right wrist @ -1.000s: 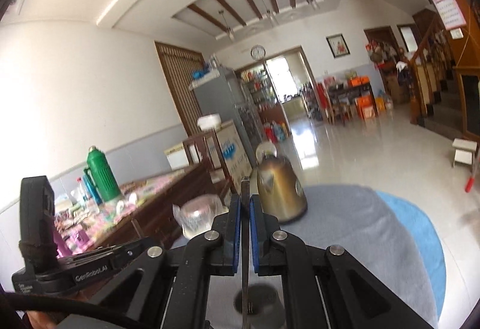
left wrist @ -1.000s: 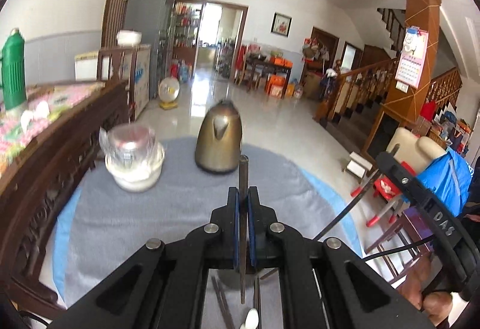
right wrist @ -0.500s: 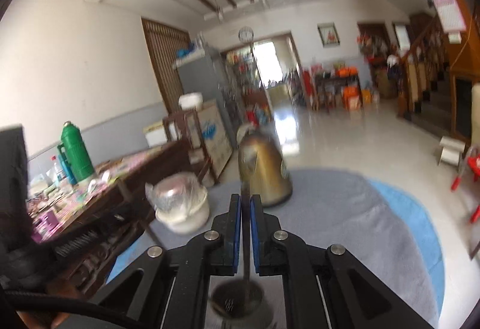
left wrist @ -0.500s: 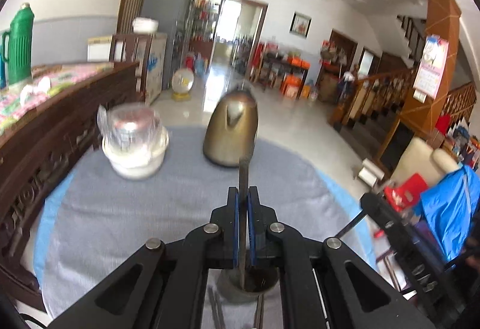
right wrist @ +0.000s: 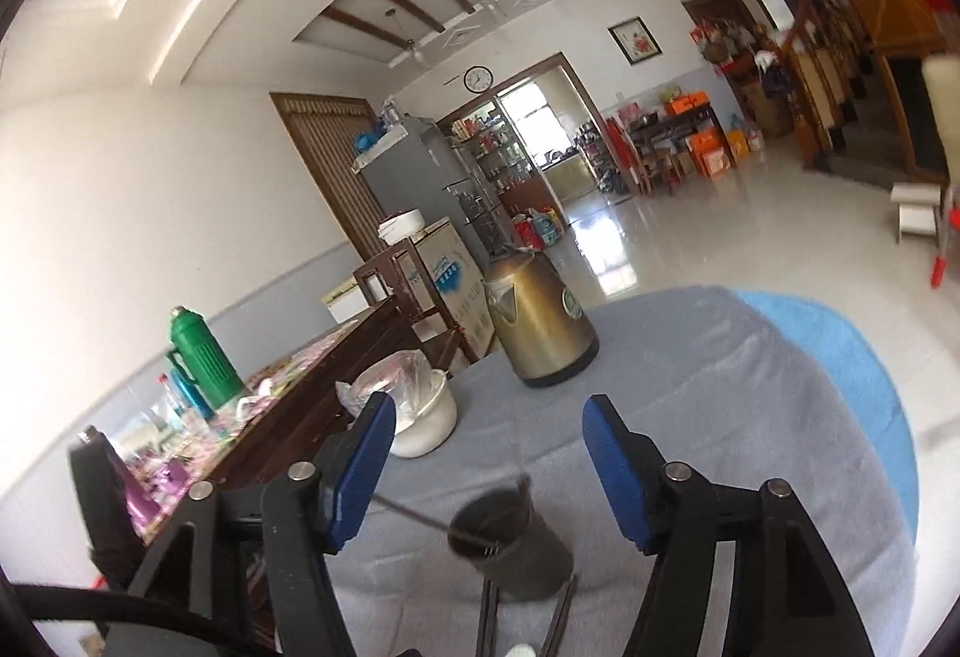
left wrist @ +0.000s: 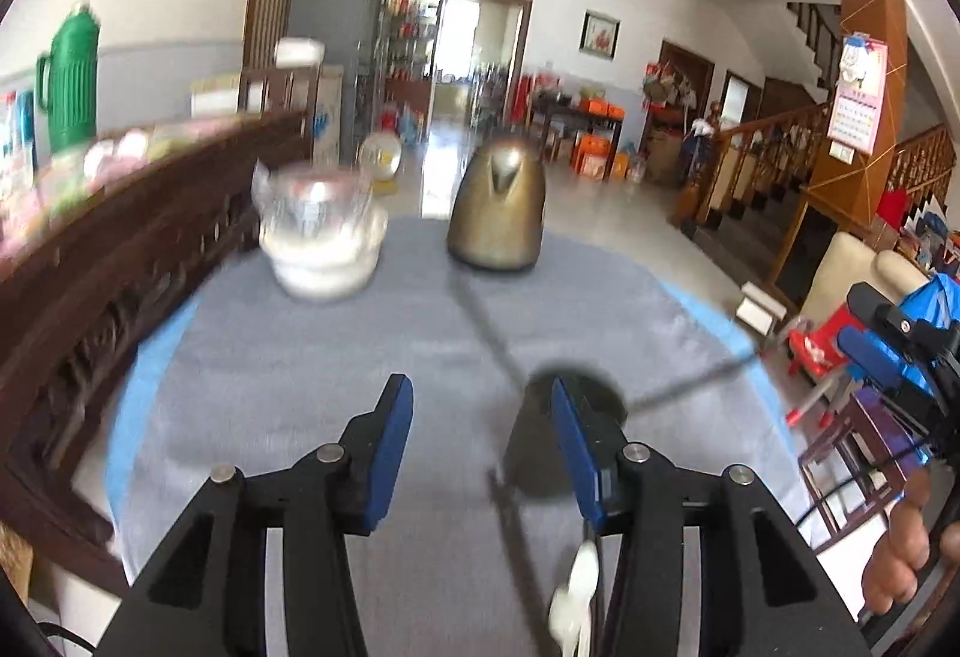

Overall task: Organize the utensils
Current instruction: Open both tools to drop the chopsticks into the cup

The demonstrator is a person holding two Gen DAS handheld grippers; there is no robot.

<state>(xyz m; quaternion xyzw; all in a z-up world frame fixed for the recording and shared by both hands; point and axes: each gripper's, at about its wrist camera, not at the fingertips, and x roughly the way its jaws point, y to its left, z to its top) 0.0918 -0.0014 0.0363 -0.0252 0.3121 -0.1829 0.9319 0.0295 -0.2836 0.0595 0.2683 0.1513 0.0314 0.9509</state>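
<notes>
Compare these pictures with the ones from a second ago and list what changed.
Both tools let go: the left tool and right tool, each shut on a chopstick before, are opening with nothing between the pads. The chopsticks now stand in the dark cup. Kettle and wrapped bowl stayed put.

A brass kettle [right wrist: 540,324] stands at the table's far side. A wrapped white bowl [right wrist: 414,411] sits left of it. A green flask [right wrist: 201,354] stands on the sideboard.
</notes>
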